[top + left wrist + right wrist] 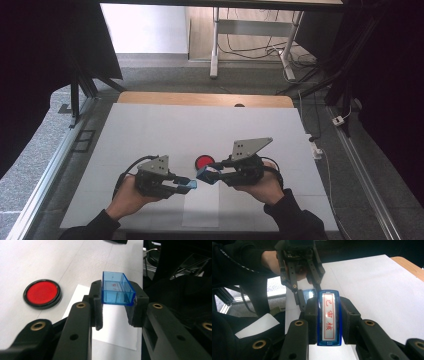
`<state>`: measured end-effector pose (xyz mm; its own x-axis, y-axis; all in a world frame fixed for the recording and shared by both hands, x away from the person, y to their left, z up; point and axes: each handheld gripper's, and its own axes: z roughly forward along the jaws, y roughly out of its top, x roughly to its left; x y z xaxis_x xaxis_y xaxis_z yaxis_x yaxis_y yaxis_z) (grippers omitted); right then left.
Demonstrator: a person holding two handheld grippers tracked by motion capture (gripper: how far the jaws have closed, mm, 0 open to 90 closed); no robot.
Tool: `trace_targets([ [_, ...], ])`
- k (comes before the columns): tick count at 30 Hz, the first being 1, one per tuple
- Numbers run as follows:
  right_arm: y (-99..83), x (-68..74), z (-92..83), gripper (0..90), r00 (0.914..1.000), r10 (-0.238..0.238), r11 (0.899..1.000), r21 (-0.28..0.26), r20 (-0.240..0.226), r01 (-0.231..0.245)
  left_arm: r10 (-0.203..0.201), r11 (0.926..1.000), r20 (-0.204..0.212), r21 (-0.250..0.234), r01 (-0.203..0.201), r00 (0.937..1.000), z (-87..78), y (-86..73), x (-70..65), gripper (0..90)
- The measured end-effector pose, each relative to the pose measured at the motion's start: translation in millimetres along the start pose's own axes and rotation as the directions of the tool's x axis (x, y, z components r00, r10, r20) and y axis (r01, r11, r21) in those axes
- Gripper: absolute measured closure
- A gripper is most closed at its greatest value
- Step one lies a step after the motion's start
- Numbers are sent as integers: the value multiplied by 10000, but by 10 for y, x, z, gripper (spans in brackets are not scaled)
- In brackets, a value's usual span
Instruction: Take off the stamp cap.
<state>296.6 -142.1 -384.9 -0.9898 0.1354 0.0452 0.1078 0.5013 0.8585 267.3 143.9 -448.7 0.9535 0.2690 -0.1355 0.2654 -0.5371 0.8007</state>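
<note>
right gripper view shows the right gripper [328,315] clamping a blue stamp [329,317], red characters legible, its body hidden by the jaws. left gripper [116,302] clamps the clear blue cap [116,288], above the table's [150,125] near edge, beside a red ink pad [204,162].

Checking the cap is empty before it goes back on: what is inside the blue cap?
The blue cap looks hollow and empty through its clear walls; its sides are covered by the left gripper's fingers.

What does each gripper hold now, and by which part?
The left gripper holds a blue transparent cap by its two long side walls. The right gripper holds a blue stamp by its long sides, printing face toward the camera.
</note>
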Motion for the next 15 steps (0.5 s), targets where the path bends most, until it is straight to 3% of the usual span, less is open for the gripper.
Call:
trace_targets([
  [8,-4,-8,12,717,9996,99,9999,98,274,-102,-890,9958,-797,-309,867,9928,-187,-147,-59,687],
  [15,-5,-9,25,717,9988,120,9999,117,481,-126,-1407,9899,-1484,-351,1370,9789,-333,-274,-150,686],
])
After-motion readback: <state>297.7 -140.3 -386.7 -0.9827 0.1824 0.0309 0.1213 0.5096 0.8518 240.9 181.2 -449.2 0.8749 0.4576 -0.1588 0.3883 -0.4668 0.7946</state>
